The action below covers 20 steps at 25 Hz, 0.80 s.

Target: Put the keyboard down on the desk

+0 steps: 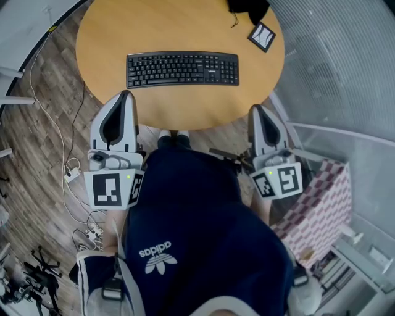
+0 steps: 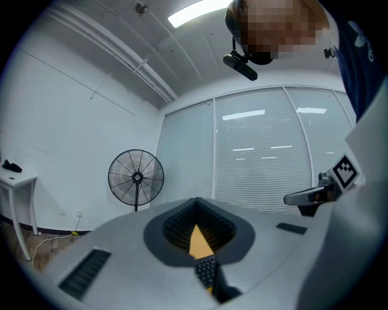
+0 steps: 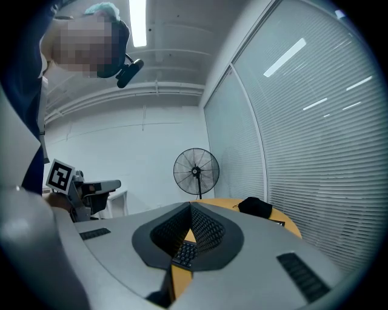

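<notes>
A black keyboard [image 1: 182, 68] lies flat on the round wooden desk [image 1: 179, 24], square to its near edge. My left gripper [image 1: 126, 94] hangs just off the desk's near left edge, jaws shut with nothing in them. My right gripper [image 1: 255, 108] is off the near right edge, also shut and empty. Both stand apart from the keyboard. In the left gripper view a strip of the keyboard [image 2: 207, 269] shows through the slit below the closed left gripper [image 2: 197, 203]. The right gripper view shows the keyboard [image 3: 183, 254] the same way below the closed right gripper [image 3: 191, 206].
A black cloth [image 1: 248, 9] and a small square card [image 1: 261, 36] lie at the desk's far right. A pink checkered box [image 1: 318, 210] stands on the floor to the right, beside a glass wall with blinds. Cables [image 1: 74, 173] trail on the floor at left. A pedestal fan [image 2: 136, 176] stands beyond.
</notes>
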{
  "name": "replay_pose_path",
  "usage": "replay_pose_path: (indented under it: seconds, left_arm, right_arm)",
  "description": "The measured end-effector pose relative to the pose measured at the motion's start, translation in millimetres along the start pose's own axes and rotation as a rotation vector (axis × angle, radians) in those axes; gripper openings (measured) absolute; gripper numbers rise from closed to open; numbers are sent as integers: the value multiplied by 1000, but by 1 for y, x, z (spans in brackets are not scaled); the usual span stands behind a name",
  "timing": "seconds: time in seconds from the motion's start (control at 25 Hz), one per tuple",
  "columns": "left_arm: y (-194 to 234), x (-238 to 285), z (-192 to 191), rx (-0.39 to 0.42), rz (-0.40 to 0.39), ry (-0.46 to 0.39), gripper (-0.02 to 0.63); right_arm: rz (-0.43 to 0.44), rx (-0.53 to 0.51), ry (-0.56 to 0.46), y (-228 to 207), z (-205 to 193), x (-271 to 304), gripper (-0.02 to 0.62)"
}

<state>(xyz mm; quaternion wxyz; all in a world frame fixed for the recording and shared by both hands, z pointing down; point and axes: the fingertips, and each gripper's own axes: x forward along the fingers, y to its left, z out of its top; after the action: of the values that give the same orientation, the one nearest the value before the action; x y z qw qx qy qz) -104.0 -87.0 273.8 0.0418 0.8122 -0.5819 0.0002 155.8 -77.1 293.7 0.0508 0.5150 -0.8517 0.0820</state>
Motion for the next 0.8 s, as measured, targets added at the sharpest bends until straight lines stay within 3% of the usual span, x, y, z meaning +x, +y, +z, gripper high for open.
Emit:
replay_pose_path:
  seconds: [0.8]
  left_arm:
    - [5,9,-3,2,15,2,2]
  right_arm:
    - [-8,-28,31,-5,-7,11,3]
